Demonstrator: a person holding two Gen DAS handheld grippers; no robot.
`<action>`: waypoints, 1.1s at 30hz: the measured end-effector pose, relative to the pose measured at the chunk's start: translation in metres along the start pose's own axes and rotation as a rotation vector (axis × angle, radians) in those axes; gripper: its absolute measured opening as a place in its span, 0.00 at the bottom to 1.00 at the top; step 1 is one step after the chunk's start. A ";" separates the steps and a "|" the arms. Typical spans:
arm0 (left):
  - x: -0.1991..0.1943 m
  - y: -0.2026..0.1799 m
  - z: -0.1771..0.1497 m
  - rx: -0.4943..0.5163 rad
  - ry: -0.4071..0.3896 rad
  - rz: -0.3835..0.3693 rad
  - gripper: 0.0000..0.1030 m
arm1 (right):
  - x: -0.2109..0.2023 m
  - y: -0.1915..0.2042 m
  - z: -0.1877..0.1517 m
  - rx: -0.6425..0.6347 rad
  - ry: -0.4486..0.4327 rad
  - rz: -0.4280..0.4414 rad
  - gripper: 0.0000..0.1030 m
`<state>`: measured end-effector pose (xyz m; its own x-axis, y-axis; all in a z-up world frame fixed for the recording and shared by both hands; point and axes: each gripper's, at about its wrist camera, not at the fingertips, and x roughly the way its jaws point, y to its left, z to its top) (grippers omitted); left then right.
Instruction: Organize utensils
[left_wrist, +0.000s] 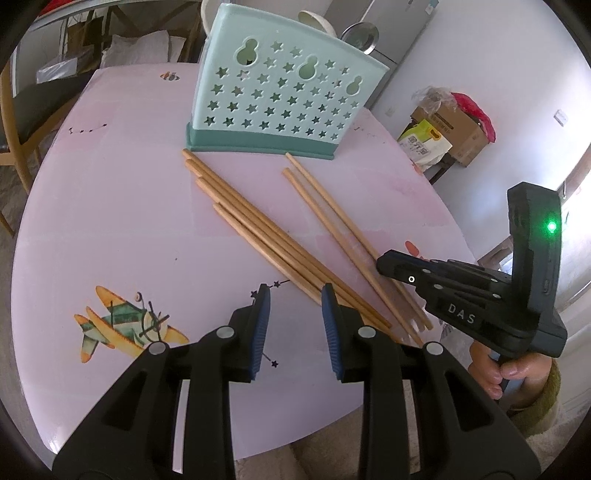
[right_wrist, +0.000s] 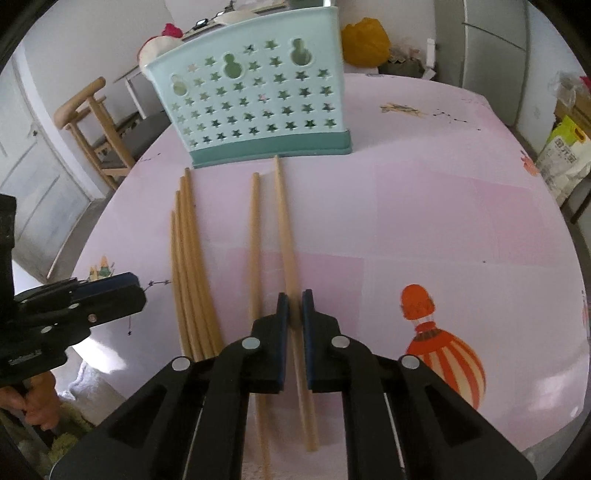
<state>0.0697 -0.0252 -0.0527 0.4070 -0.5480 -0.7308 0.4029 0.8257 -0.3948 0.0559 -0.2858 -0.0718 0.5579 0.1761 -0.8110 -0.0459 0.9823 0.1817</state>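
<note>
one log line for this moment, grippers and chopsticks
right hand-held gripper: shut on chopstick | left hand-held gripper: open, holding nothing | other chopsticks: flat on table | holder: upright

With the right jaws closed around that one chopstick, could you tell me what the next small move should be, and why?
Probably lift the right gripper straight up a little. Its jaws pinch the rightmost chopstick, which lies flat on the table close beside another chopstick; raising it clears that one before carrying it to the holder.

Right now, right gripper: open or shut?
Shut on a chopstick. In the right wrist view the right gripper has both blue pads closed against the stick, which runs between them.
</note>
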 end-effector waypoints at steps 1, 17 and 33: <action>0.000 -0.001 0.001 0.003 -0.002 -0.001 0.26 | 0.000 -0.002 0.000 0.009 -0.001 -0.002 0.08; 0.031 -0.022 0.061 0.030 0.018 -0.038 0.31 | -0.011 -0.038 -0.008 0.117 -0.019 -0.024 0.08; 0.096 -0.044 0.094 0.093 0.119 0.192 0.28 | -0.010 -0.043 -0.009 0.134 -0.037 0.024 0.08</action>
<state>0.1677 -0.1270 -0.0533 0.3860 -0.3579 -0.8503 0.4031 0.8945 -0.1935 0.0450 -0.3297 -0.0760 0.5881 0.1944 -0.7850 0.0498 0.9601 0.2752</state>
